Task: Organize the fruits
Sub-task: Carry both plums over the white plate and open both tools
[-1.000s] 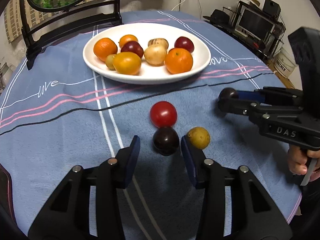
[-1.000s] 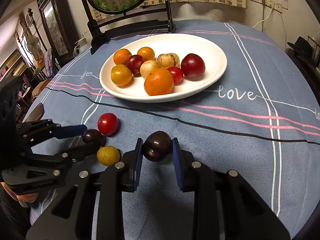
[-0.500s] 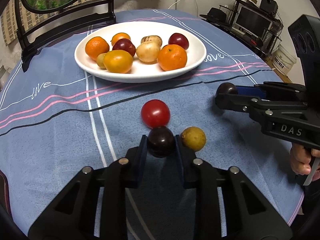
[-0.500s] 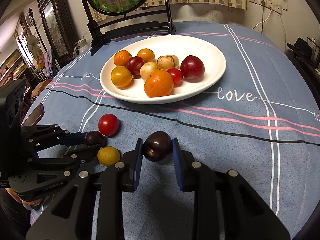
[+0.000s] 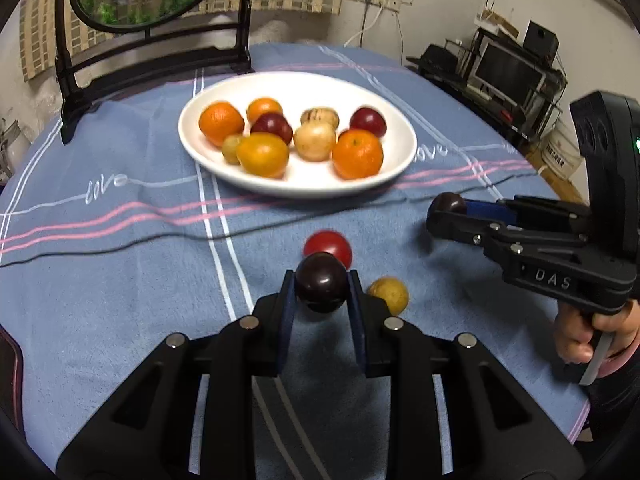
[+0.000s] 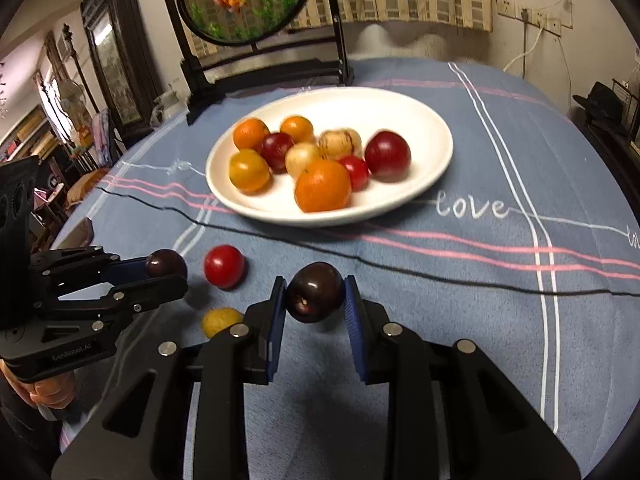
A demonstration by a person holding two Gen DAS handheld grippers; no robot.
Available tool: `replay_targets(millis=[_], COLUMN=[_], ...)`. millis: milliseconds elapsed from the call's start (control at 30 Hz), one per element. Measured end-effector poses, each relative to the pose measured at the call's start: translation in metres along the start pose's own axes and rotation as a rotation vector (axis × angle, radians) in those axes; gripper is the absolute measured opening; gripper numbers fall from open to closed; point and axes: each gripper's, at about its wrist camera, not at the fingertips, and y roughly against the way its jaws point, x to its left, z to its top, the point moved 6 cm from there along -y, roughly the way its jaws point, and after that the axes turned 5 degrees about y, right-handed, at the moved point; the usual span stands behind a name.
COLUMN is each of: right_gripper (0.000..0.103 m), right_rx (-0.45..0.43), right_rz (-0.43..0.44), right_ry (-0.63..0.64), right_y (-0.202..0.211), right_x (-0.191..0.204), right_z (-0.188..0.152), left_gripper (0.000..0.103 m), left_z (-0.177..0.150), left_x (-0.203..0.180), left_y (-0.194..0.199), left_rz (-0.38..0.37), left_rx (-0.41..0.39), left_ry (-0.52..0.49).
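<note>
Each hand-held gripper (image 5: pixel 321 289) (image 6: pixel 315 294) clamps a dark plum (image 5: pixel 321 281) (image 6: pixel 315 291) between its fingertips.

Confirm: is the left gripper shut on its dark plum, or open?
Shut on it. The left gripper has both blue pads pressed against the dark plum, and the right wrist view shows the fruit clamped too.

Glossy plate (image 5: pixel 400 160), matt cloth (image 5: pixel 120 280)
</note>
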Motion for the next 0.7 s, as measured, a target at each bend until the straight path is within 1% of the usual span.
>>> replay_targets(millis=[67, 100, 133, 200, 267, 300, 367, 500, 600, 667, 700], right_gripper=[0.029, 0.029, 0.029, 0.029, 0.029, 0.029, 0.029, 0.029, 0.029, 0.029, 0.030], right_rx=[-0.043, -0.068, -0.089, -0.136, -0.164, -0.166, -0.163, -0.154, -0.141, -0.143, -0.144], right_rz=[0.013, 0.018, 0.007, -0.037, -0.083, -0.097, -0.102, -0.133, -0.137, -0.133, -0.124], right_ry=[-0.014, -0.026, -0.033, -0.047, -0.051, -0.057, -0.078, -0.072, -0.059, -0.061, -0.065], right_y=[0.005, 0.007, 0.008, 0.007, 0.002, -0.002, -0.016, -0.034, -0.044, -0.048, -0.049], right_x=[0.000, -0.002, -0.003, -0.009, -0.016, -0.019, -0.029, -0.038, -0.043, -0.046, -0.049], right_z=[0.010, 0.019, 0.025, 0.043, 0.057, 0.062, 0.074, 0.085, 0.090, 0.091, 0.092], left_gripper=[0.026, 0.026, 0.026, 0.026, 0.026, 0.026, 0.026, 0.026, 0.026, 0.026, 0.027], left_z=[0.015, 0.021, 0.030, 0.051, 0.069, 0.078, 0.089, 0.105, 0.109, 0.107, 0.107], left_x=[-0.002, -0.003, -0.004, -0.001, 0.002, 0.005, 0.010, 0.017, 0.020, 0.025, 0.027], left_y=[0.003, 0.004, 0.004, -0.002, -0.013, -0.022, -0.035, -0.057, -0.065, -0.069, -0.068], left_rz=[-0.051, -0.058, -0.051, -0.009, 0.000, -0.014, -0.010, 0.034, 0.064, 0.063, 0.067], left_rx=[-0.026, -0.036, -0.053, -0.091, -0.101, -0.093, -0.085, -0.081, -0.075, -0.063, -0.070], left_ry=[0.039, 0.049, 0.057, 0.074, 0.105, 0.127, 0.156, 0.177, 0.167, 0.173, 0.181])
